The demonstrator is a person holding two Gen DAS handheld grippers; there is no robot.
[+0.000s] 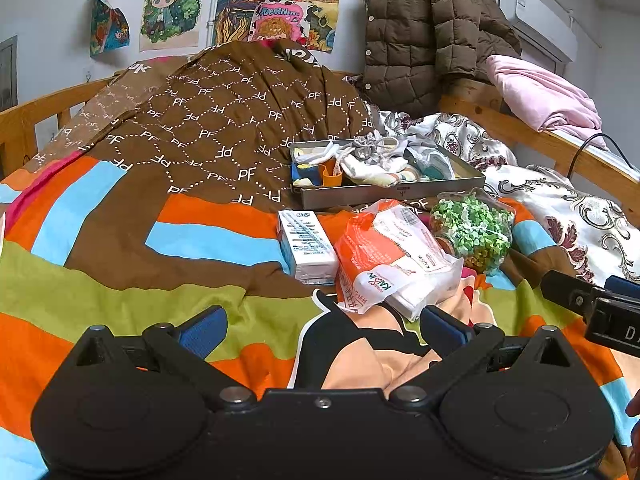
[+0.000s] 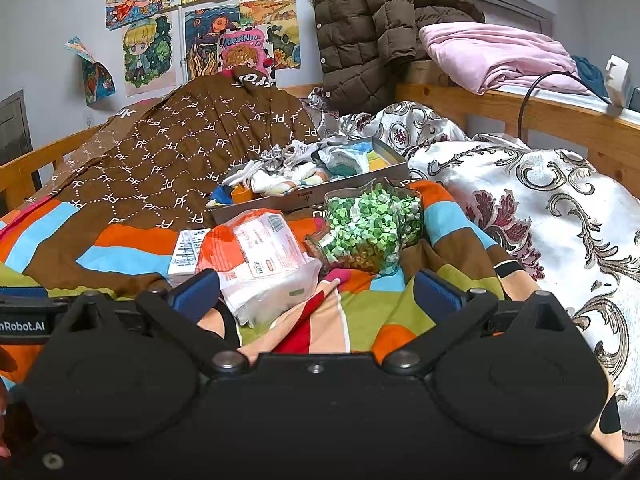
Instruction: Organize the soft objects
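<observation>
An orange and white tissue pack point(image 1: 394, 256) point(image 2: 264, 258) lies on the striped quilt point(image 1: 120, 248) just past both grippers. Left of it is a small white carton point(image 1: 306, 246) point(image 2: 186, 254). To its right lies a clear jar of green paper stars point(image 1: 474, 232) point(image 2: 370, 226) on its side. Behind them a grey tray point(image 1: 384, 194) point(image 2: 304, 200) holds socks point(image 1: 376, 164) point(image 2: 288, 178) and small cloth items. My left gripper point(image 1: 324, 326) is open, low over the quilt, nothing between its fingers. My right gripper point(image 2: 316, 292) is open too, its left pad point(image 2: 196, 292) close to the tissue pack's near end.
A brown patterned duvet point(image 1: 224, 120) is heaped at the back left. A silver floral blanket point(image 2: 540, 208) covers the right side. A brown puffer jacket point(image 1: 424, 28) and pink cloth point(image 2: 496, 54) hang on the wooden bed rail point(image 2: 560, 120). A black cable point(image 2: 536, 92) loops over the rail.
</observation>
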